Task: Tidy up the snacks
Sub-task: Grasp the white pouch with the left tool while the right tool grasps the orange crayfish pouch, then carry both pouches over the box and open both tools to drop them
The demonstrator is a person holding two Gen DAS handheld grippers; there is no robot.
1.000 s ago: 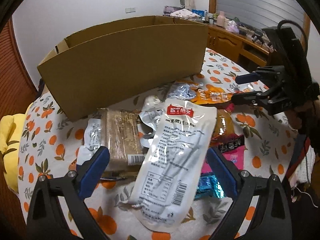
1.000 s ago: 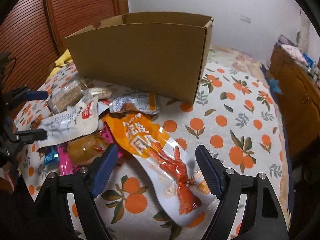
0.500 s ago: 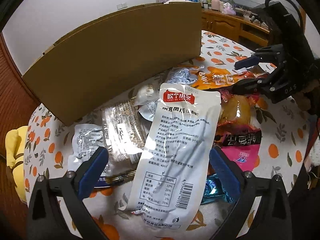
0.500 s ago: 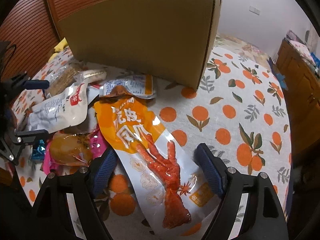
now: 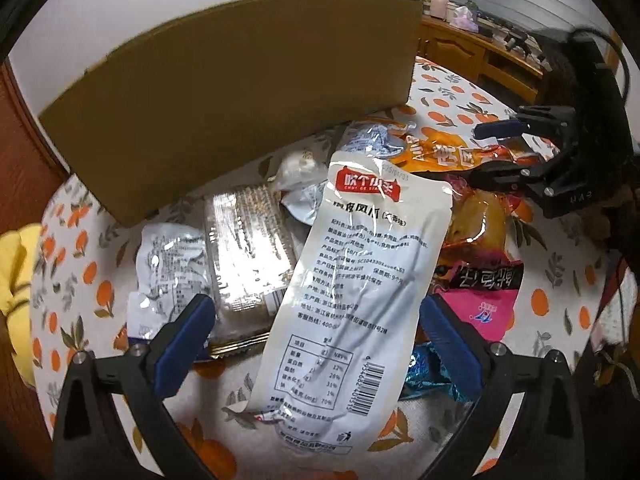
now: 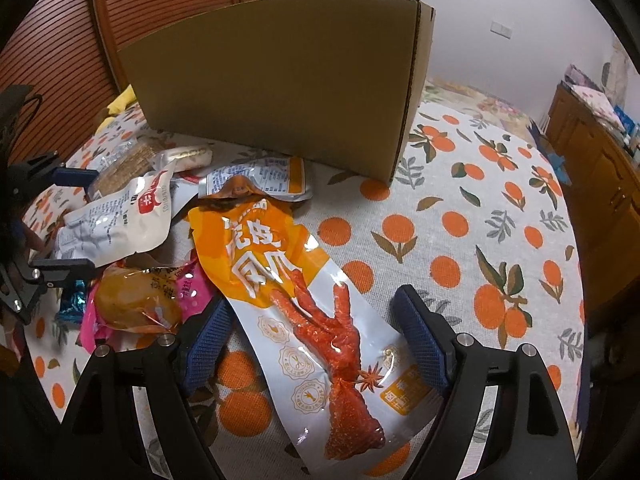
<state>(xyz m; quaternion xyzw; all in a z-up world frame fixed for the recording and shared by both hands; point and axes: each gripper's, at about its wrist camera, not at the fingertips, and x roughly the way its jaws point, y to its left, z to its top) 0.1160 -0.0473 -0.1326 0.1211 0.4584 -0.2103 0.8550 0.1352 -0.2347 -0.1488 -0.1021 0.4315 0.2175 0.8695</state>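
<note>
A heap of snack packs lies on the orange-print tablecloth in front of a cardboard box (image 5: pixel 240 92) (image 6: pixel 280 88). My left gripper (image 5: pixel 316 344) is open, its fingers either side of a long white pouch with a red label (image 5: pixel 352 292), also in the right wrist view (image 6: pixel 120 220). My right gripper (image 6: pixel 312 344) is open, its fingers either side of an orange chicken-feet pouch (image 6: pixel 292 280), also in the left wrist view (image 5: pixel 440 152). Neither pouch is gripped. The right gripper shows in the left wrist view (image 5: pixel 504 152), the left one in the right wrist view (image 6: pixel 64 224).
A clear cracker pack (image 5: pixel 248 256), a silver pouch (image 5: pixel 168 264), a pink pack (image 5: pixel 480 304), a yellow-brown pouch (image 6: pixel 136 300) and a blue foil sweet (image 6: pixel 72 304) lie in the heap. A wooden cabinet (image 6: pixel 600 168) stands right of the table. A yellow cloth (image 5: pixel 16 272) lies at the left edge.
Both grippers have come lower and closer to the table, each over its pouch. The box top edge has risen in both views. No pack has moved.
</note>
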